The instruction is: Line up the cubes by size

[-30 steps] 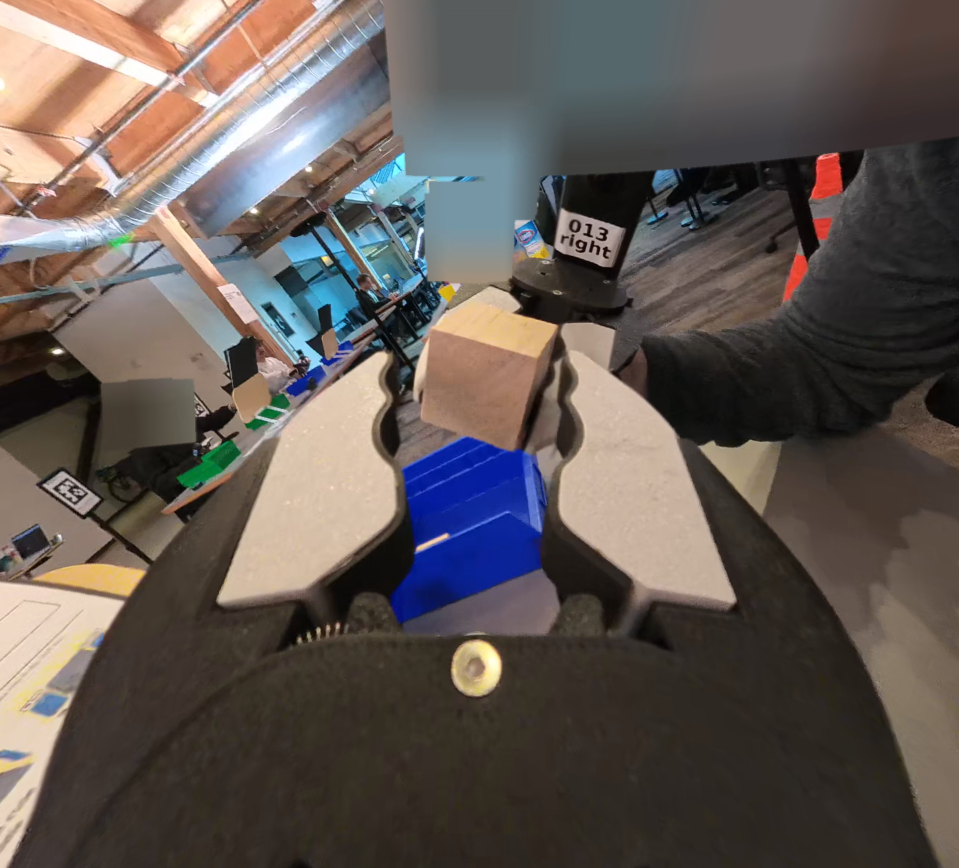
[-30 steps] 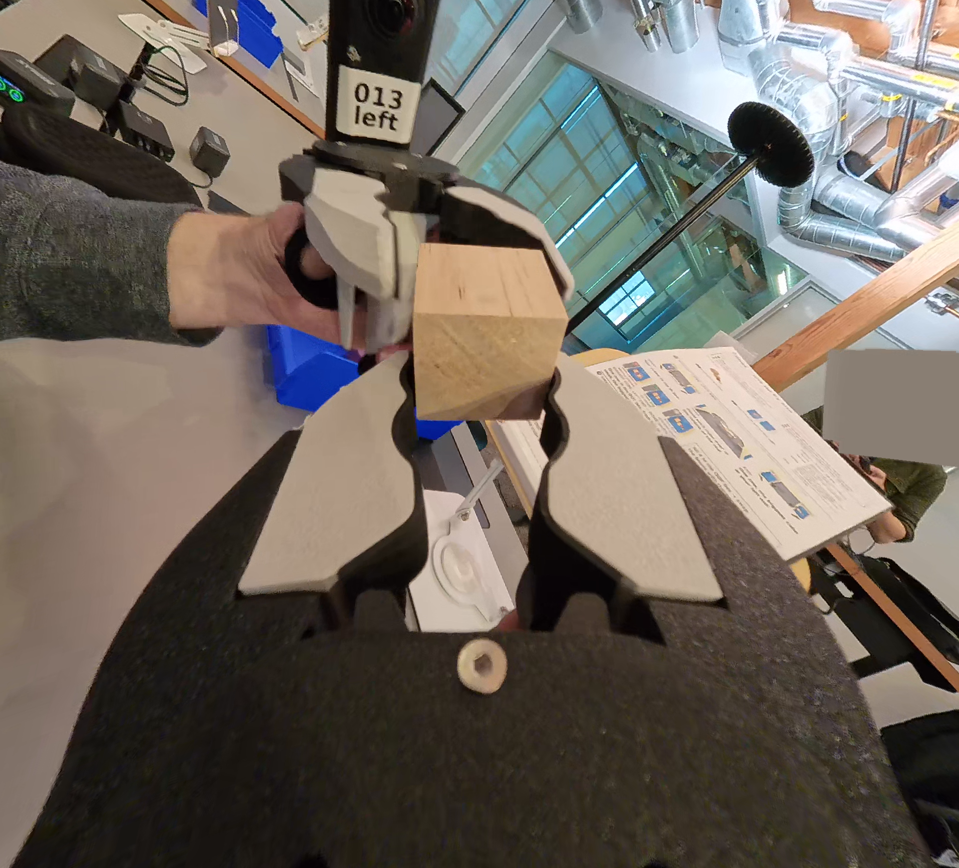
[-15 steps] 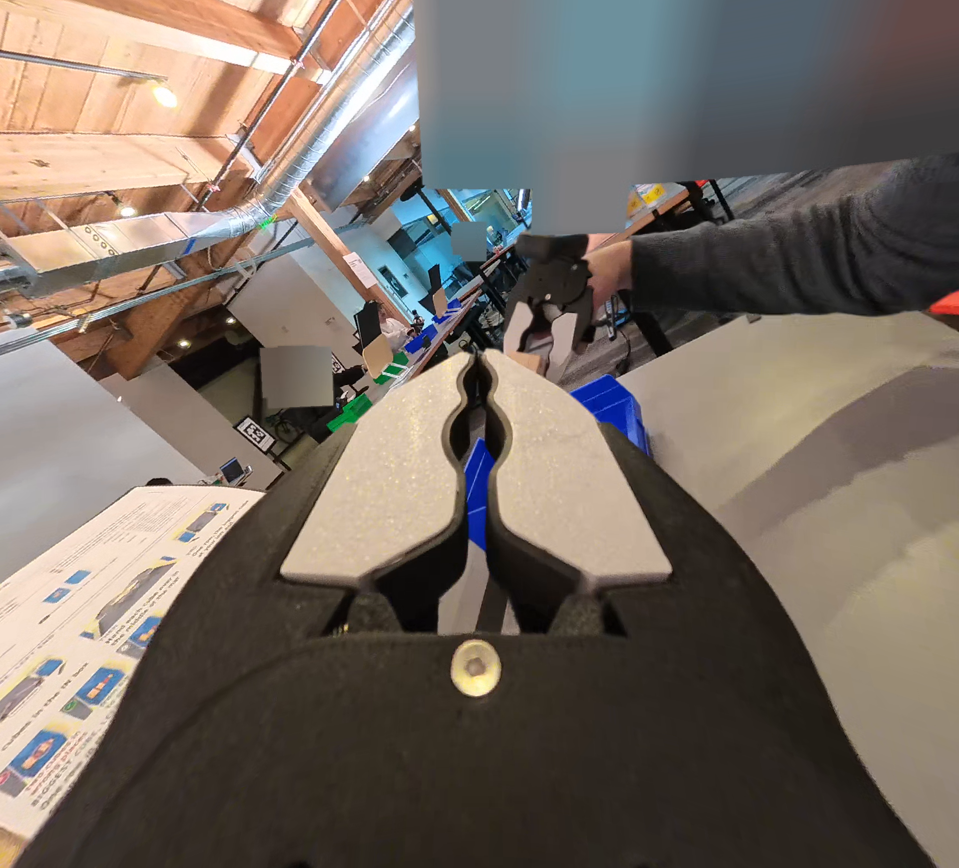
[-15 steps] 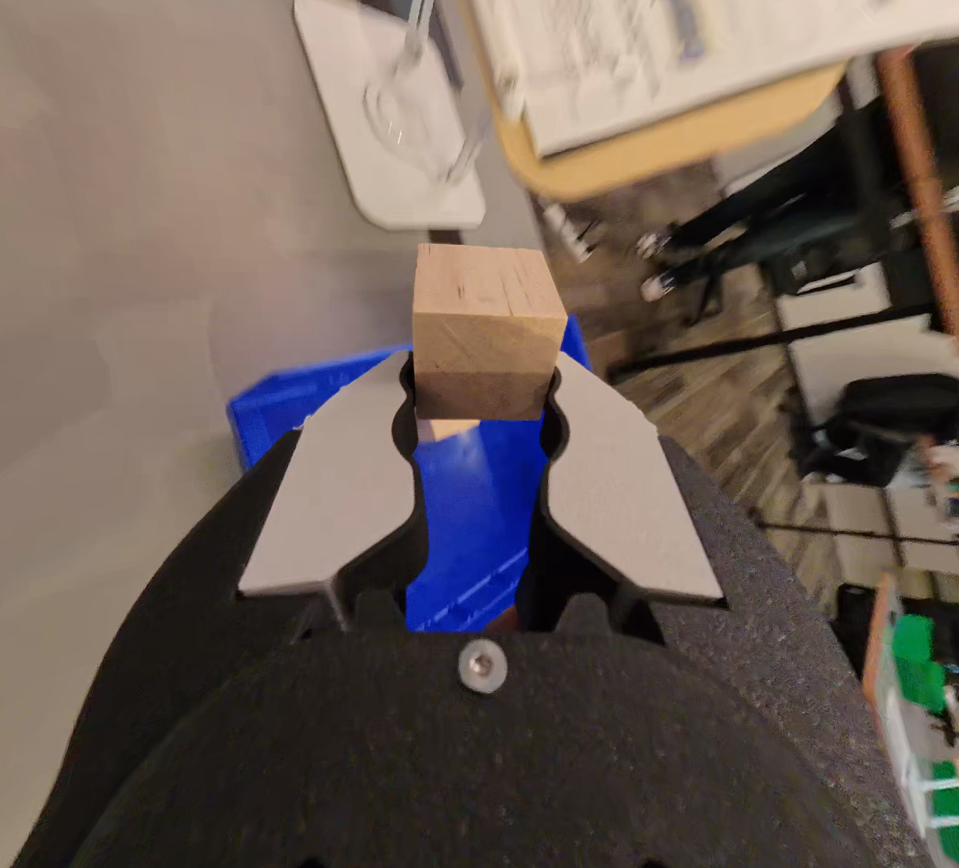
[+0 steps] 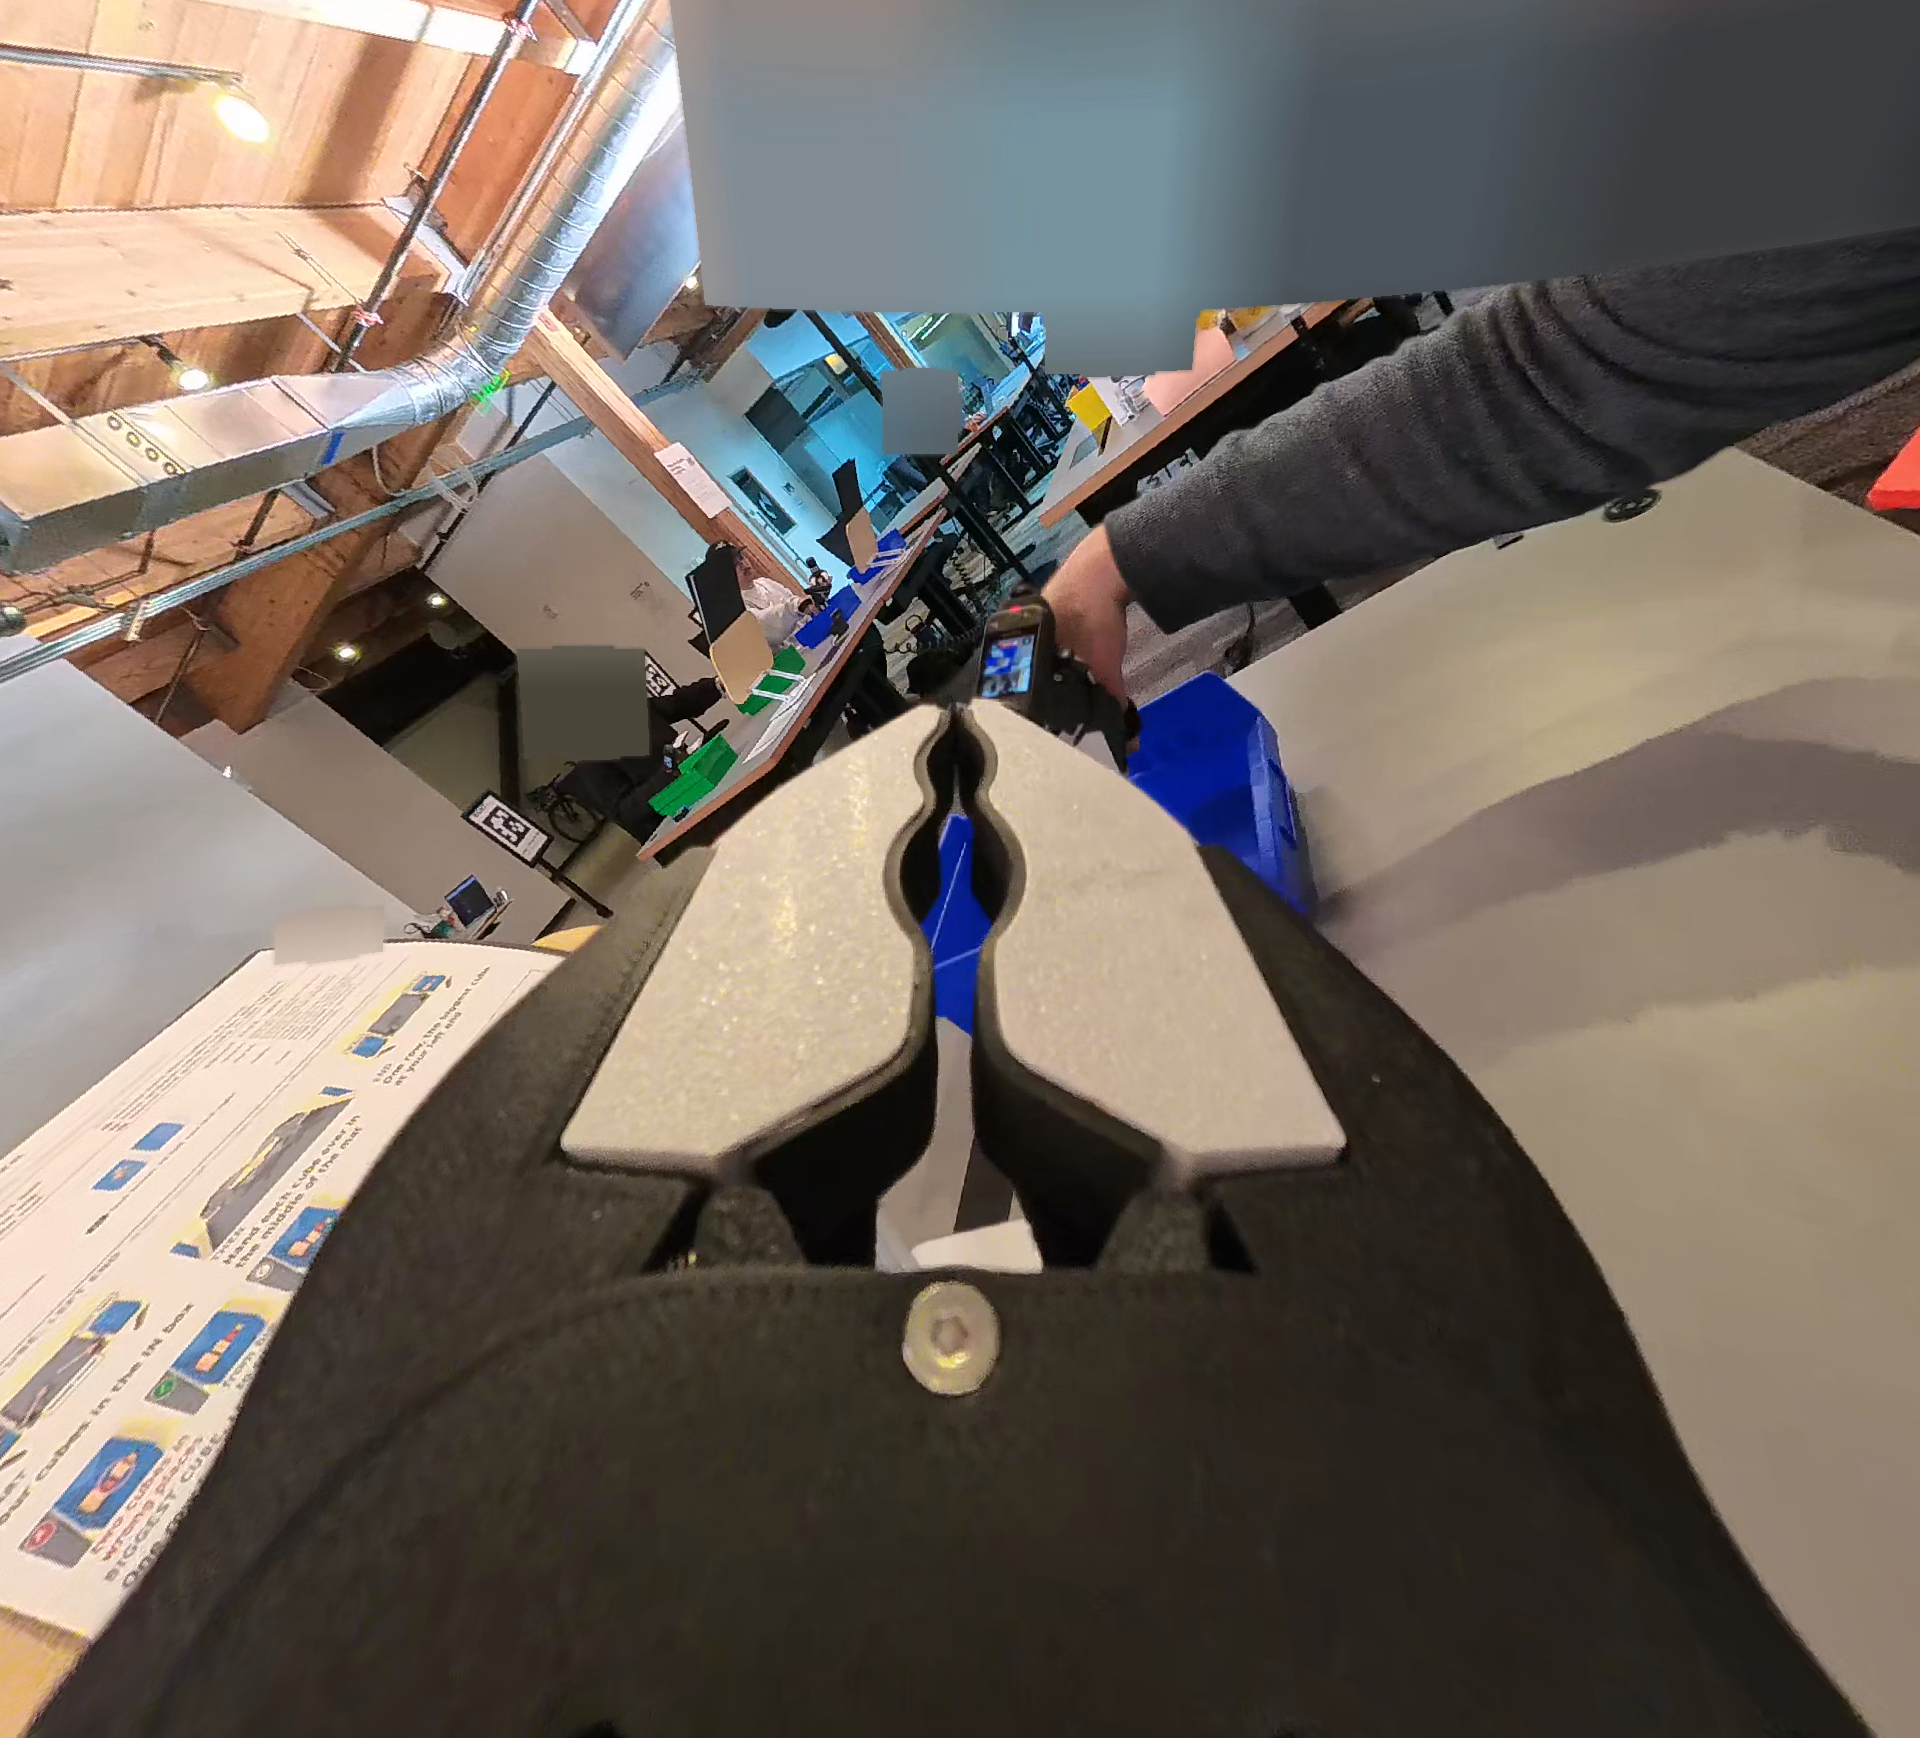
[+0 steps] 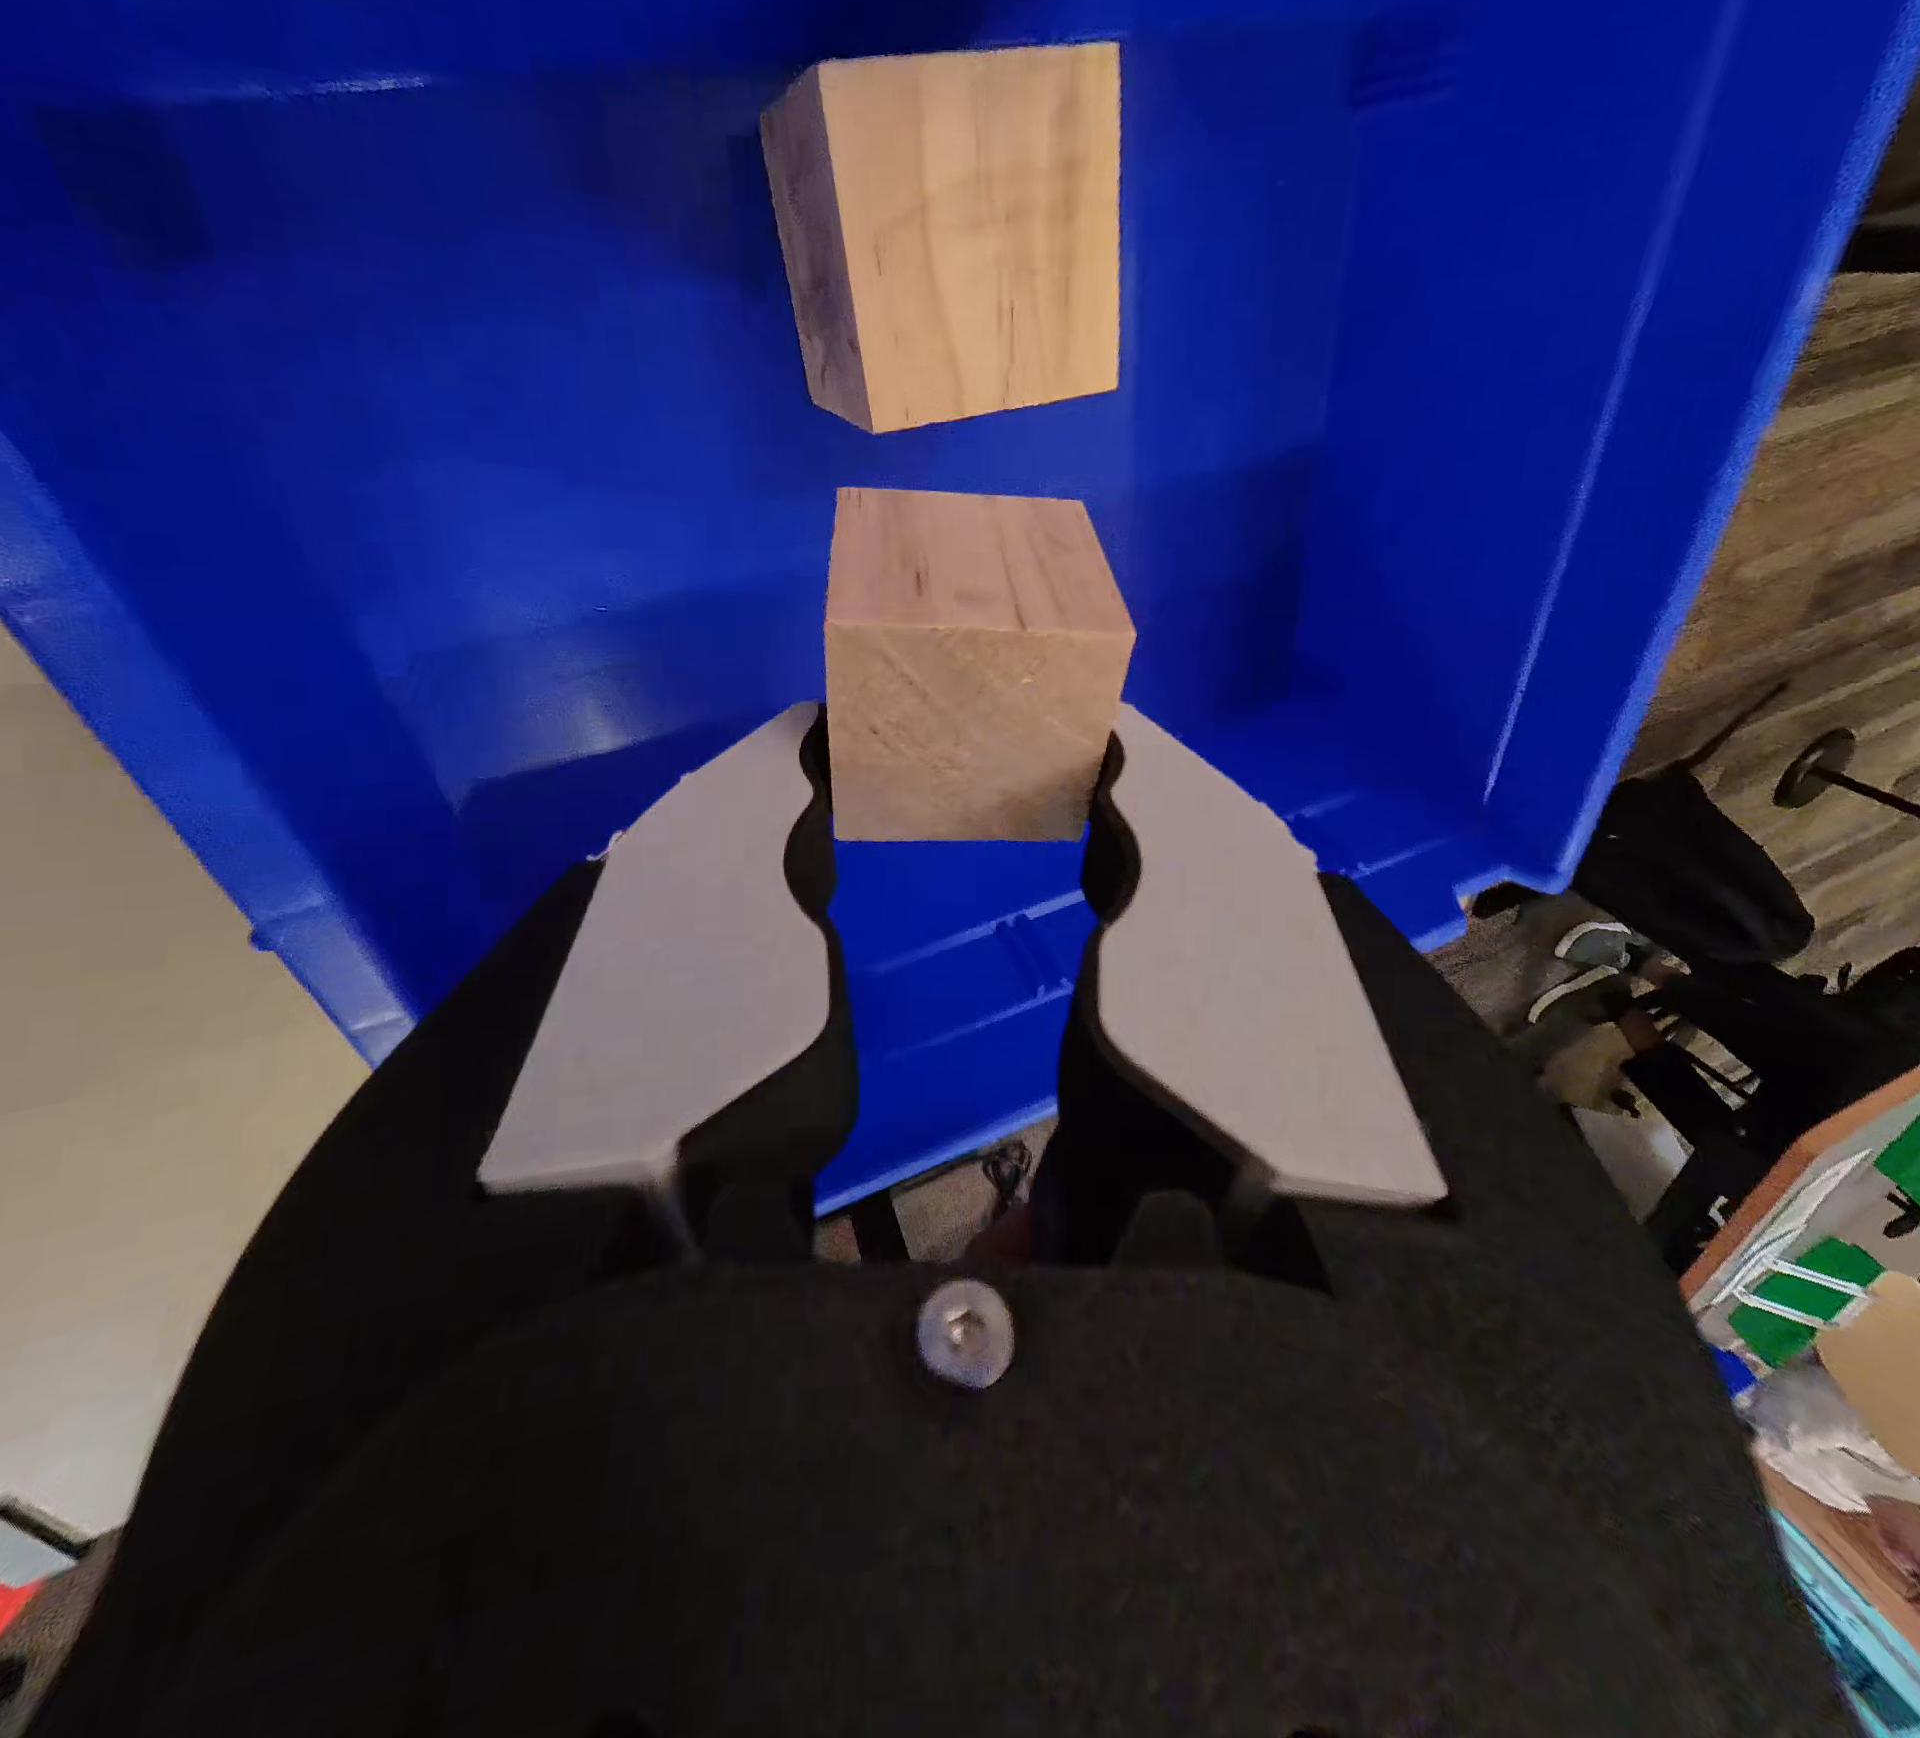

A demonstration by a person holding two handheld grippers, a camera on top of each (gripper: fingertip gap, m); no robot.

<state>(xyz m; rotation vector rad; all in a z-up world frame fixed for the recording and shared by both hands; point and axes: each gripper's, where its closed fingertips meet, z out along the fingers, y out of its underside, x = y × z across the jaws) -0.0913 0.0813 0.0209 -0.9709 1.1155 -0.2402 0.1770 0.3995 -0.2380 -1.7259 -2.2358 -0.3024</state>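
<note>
Gripping a wooden cube (image 6: 977, 712), right tongs (image 6: 961, 753) amid blue bin walls (image 6: 1558, 338), seemingly roomy.

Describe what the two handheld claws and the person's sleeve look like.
Both the left claw and the right claw have a matte black, grainy body, two light grey fingers with wavy black inner edges, and a silver hex screw at the centre. The sleeve is dark grey knit.

Each of the tongs — left tongs (image 5: 954, 732), right tongs (image 6: 964, 753) — has two pale grey, speckled fingers (image 5: 790, 950) with wavy inner edges, set in a matte black, grainy body. A silver hex screw (image 5: 951, 1340) sits at the centre of the body. The person's arm wears a dark grey knit sleeve (image 5: 1455, 452).
</note>
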